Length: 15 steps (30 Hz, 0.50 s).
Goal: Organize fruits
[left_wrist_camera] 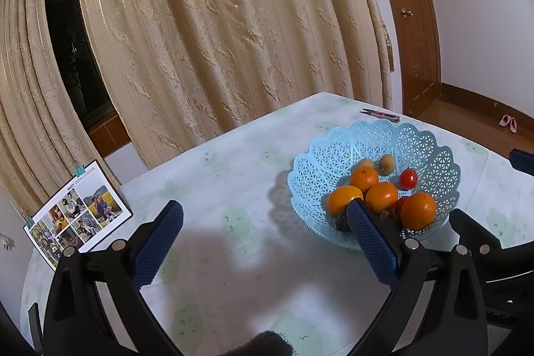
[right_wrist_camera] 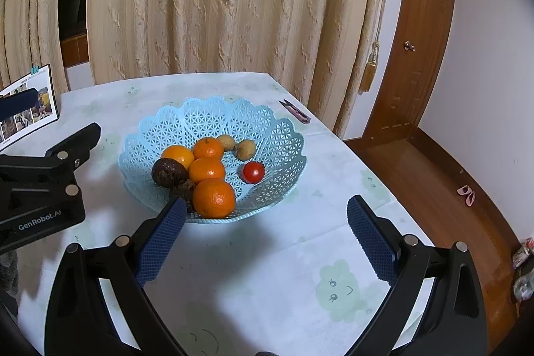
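Right wrist view: fruit basket [right_wrist_camera: 283, 135] lies beyond gaping right tongs [right_wrist_camera: 265, 231].

left tool [left_wrist_camera: 265, 236]: jaws spread wide, nothing between the blue pads, held level above the worktop | right tool [right_wrist_camera: 265, 234]: jaws likewise wide apart and empty, hovering (not touching) | relative pose: left tool sits just to the left of the right one, both pointing forward

Pale-blue lattice basket [right_wrist_camera: 267, 135], orange mandarins [right_wrist_camera: 213, 198], red tomato [right_wrist_camera: 253, 172]
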Each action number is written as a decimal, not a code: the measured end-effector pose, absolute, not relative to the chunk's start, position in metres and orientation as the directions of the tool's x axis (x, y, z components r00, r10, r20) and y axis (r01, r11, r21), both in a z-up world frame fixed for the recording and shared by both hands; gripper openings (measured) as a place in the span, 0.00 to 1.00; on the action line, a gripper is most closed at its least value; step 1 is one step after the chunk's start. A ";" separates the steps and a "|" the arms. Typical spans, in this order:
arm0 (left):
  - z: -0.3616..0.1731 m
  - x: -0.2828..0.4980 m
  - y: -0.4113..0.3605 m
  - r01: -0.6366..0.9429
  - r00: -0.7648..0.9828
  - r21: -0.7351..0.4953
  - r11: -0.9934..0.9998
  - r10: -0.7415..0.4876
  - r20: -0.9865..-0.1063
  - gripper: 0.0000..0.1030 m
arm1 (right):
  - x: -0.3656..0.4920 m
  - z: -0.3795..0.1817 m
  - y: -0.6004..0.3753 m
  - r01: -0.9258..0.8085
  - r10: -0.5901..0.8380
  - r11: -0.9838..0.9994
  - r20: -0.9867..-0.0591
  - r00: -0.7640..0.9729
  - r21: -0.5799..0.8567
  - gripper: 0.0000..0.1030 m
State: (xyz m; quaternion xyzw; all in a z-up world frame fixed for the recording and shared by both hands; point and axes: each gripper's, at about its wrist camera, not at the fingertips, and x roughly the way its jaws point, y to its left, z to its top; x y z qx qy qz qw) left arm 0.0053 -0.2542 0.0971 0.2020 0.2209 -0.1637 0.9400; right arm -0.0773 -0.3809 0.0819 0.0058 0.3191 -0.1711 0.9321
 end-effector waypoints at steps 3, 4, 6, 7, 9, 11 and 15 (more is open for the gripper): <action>0.096 0.005 -0.254 0.399 0.848 0.310 0.863 -0.218 -0.483 0.95 | -0.077 0.081 -0.381 0.324 -0.316 0.941 -0.599 0.736 -0.098 0.96; 0.096 0.005 -0.255 0.398 0.848 0.311 0.863 -0.217 -0.484 0.95 | -0.077 0.081 -0.382 0.324 -0.316 0.941 -0.599 0.736 -0.098 0.96; 0.096 0.005 -0.255 0.400 0.847 0.312 0.862 -0.217 -0.485 0.95 | -0.077 0.081 -0.382 0.324 -0.316 0.941 -0.599 0.736 -0.098 0.96; 0.095 0.004 -0.255 0.400 0.847 0.313 0.862 -0.217 -0.486 0.95 | -0.077 0.081 -0.382 0.325 -0.317 0.941 -0.599 0.735 -0.099 0.96; 0.095 0.004 -0.255 0.400 0.846 0.314 0.861 -0.216 -0.487 0.95 | -0.076 0.081 -0.382 0.325 -0.318 0.940 -0.600 0.734 -0.101 0.96; 0.095 0.004 -0.255 0.401 0.846 0.315 0.860 -0.216 -0.488 0.95 | -0.076 0.080 -0.383 0.324 -0.317 0.941 -0.602 0.733 -0.102 0.96; 0.094 0.004 -0.256 0.404 0.844 0.315 0.859 -0.218 -0.489 0.95 | -0.076 0.079 -0.383 0.323 -0.318 0.941 -0.602 0.732 -0.103 0.96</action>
